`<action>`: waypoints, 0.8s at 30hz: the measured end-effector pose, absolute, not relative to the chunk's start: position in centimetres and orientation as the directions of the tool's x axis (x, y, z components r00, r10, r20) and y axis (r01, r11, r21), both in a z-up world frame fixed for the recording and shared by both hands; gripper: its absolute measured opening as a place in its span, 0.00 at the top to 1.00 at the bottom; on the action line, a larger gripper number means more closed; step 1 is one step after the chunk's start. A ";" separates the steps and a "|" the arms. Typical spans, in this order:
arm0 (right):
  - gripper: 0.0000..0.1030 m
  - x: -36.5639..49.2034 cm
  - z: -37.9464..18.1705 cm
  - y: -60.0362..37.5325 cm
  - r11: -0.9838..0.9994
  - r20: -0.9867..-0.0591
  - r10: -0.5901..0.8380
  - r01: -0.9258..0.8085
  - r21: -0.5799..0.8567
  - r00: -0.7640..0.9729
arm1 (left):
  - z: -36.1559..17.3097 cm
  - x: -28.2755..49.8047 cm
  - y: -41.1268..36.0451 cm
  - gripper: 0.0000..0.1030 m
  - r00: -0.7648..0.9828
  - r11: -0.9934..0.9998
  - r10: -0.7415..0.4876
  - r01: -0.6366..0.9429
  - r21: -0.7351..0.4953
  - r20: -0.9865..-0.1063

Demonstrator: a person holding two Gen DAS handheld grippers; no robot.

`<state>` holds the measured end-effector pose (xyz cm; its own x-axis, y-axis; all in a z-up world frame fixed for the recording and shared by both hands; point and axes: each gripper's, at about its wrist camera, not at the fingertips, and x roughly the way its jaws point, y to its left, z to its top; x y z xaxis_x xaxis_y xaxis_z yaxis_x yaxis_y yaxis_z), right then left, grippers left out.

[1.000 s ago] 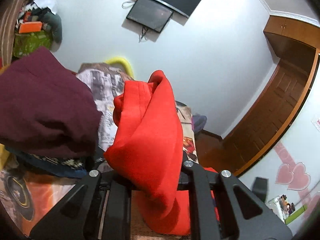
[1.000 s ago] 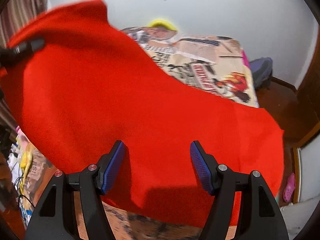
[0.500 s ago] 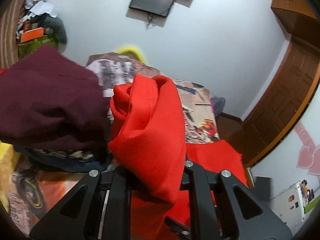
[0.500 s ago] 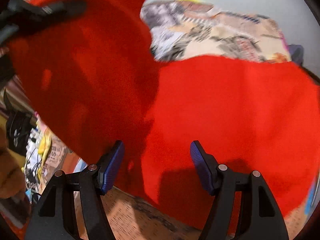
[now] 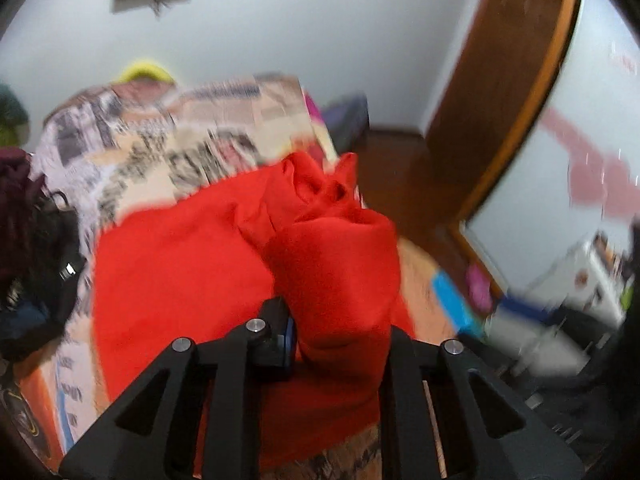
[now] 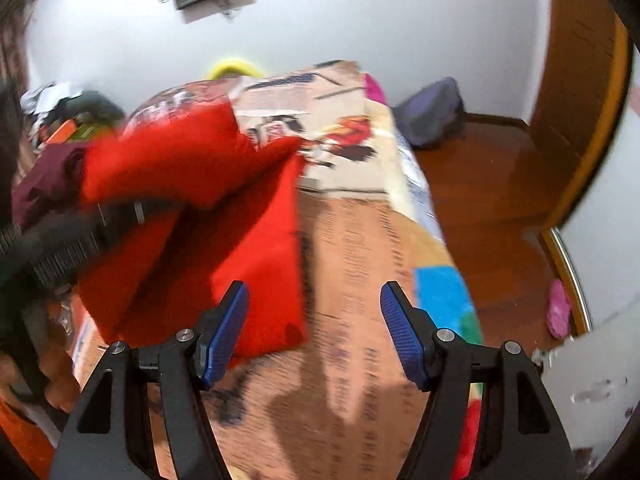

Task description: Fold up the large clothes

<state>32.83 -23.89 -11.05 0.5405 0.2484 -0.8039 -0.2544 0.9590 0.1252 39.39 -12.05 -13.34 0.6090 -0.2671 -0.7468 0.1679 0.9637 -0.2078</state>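
My left gripper (image 5: 338, 344), jaws just easing, pinches the red cloth (image 5: 180, 280) to fold it; right gripper (image 6: 314, 332) hangs open over the bed (image 6: 360, 264).

Our left gripper (image 5: 336, 332) points steeply down and away from us, its jaws close together with a thick bunch of the red garment (image 5: 192, 280) pinched between them; the jaws have just been opening a little, yet the cloth sits between the pads. In the right wrist view that same gripper reaches in from the left, blurred. Our right gripper (image 6: 314, 332) also tilts downward, its blue-padded fingers (image 6: 224, 334) spread well apart with nothing between them, the left pad just beside the garment's near edge.
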 end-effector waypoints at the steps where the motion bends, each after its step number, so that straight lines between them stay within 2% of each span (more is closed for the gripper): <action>1: 0.37 32.9 -11.1 -24.3 0.960 -0.806 0.246 -0.248 0.127 0.539 | -14.1 39.1 -12.2 0.81 0.591 0.962 -0.272 0.177 -0.207 -0.759; 2: 0.37 32.8 -11.2 -24.6 0.962 -0.807 0.244 -0.243 0.128 0.538 | -14.5 38.8 -12.2 0.80 0.581 0.960 -0.279 0.183 -0.211 -0.765; 4: 0.37 32.6 -11.1 -24.7 0.962 -0.806 0.244 -0.243 0.128 0.539 | -15.0 37.8 -12.3 0.65 0.559 0.952 -0.304 0.203 -0.228 -0.771; 7: 0.37 31.7 -10.5 -24.9 0.959 -0.801 0.252 -0.254 0.129 0.543 | -14.3 35.8 -12.7 0.55 0.541 0.939 -0.333 0.265 -0.218 -0.772; 13: 0.37 30.7 -8.9 -23.9 0.932 -0.766 0.317 -0.331 0.144 0.559 | -12.1 32.4 -10.9 0.47 0.585 0.940 -0.313 0.302 -0.157 -0.749; 16: 0.37 30.7 -7.8 -22.0 0.911 -0.744 0.358 -0.384 0.147 0.564 | -10.8 31.5 -8.7 0.39 0.623 0.951 -0.290 0.272 -0.146 -0.727; 20: 0.37 31.4 -7.4 -19.3 0.885 -0.727 0.403 -0.440 0.154 0.556 | -9.9 31.1 -5.0 0.35 0.681 0.979 -0.194 0.185 -0.089 -0.706; 24: 0.28 32.3 -8.2 -15.9 0.869 -0.727 0.409 -0.479 0.126 0.551 | -11.5 32.3 -2.0 0.34 0.668 0.993 -0.110 0.100 -0.059 -0.736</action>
<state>32.29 -15.90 -8.19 0.5510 0.4092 -0.7272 -0.4789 0.8688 0.1260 32.34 -2.00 -11.54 0.6675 -0.1105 -0.7363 0.0998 0.9933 -0.0586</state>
